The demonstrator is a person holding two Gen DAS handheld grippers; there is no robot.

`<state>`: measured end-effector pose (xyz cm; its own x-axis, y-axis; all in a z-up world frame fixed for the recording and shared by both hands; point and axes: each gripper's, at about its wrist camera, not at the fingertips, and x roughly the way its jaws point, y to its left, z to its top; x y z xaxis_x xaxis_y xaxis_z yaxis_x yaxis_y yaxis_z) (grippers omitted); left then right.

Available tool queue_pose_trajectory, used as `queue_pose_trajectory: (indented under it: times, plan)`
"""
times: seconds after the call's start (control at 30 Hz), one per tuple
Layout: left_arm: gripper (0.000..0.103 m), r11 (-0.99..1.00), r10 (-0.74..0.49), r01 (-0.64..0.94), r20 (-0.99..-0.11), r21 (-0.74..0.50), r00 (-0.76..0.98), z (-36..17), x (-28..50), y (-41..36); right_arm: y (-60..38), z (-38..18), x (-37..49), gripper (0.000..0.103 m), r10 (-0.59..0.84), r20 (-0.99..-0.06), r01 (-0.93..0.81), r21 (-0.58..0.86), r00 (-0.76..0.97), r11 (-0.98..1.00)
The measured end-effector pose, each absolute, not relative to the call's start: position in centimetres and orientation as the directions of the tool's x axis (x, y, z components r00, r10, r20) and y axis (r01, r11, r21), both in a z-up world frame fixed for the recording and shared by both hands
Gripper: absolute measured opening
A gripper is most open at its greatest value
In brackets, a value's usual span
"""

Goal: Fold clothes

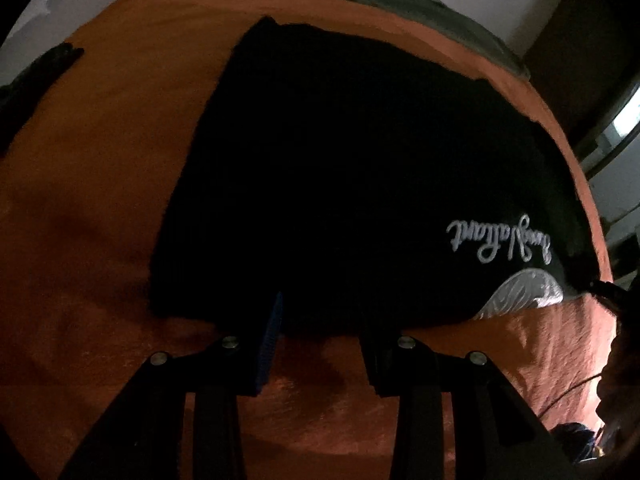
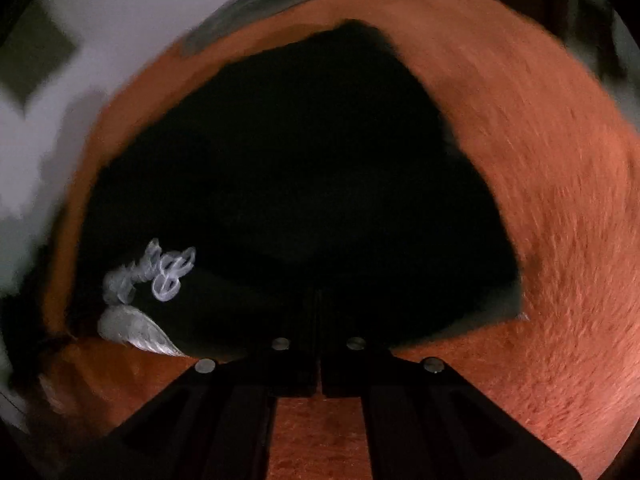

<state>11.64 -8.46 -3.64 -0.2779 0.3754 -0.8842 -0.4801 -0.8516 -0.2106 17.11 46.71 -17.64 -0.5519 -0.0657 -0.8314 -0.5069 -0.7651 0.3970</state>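
A black garment [image 1: 340, 168] with white script and a silver print [image 1: 524, 292] lies spread on an orange blanket [image 1: 104, 184]. My left gripper [image 1: 320, 316] is open, its fingers straddling the garment's near edge with nothing clamped between them. In the right wrist view the same black garment [image 2: 288, 168] fills the middle, with its white print [image 2: 160, 276] at the lower left. My right gripper [image 2: 318, 312] is shut, its fingertips pressed together over the garment's near hem. The cloth seems pinched there, though darkness hides the contact. This view is motion-blurred.
The orange blanket [image 2: 552, 208] covers the whole bed. A dark item [image 1: 44, 68] lies at its far left edge, and a grey-green strip [image 1: 432, 8] runs along the far edge by a pale wall. The person's sleeve or hand [image 1: 616, 344] shows at the right.
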Motion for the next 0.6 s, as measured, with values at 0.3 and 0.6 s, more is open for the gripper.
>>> queue_pose_trajectory:
  times: [0.3, 0.6]
  plan:
    - [0.039, -0.688, 0.556, -0.620, -0.823, -0.378, -0.115, -3.1, 14.6, -0.4, 34.8, -15.5, 13.6, 0.003, -0.296, -0.741, -0.157, 0.474, -0.603, -0.866]
    - [0.039, -0.725, 0.464, -0.636, -0.870, -0.264, -0.168, -5.4, 14.9, 1.2, 34.6, -18.3, 12.9, 0.001, -0.304, -0.786, -0.236, 0.487, -0.539, -0.841]
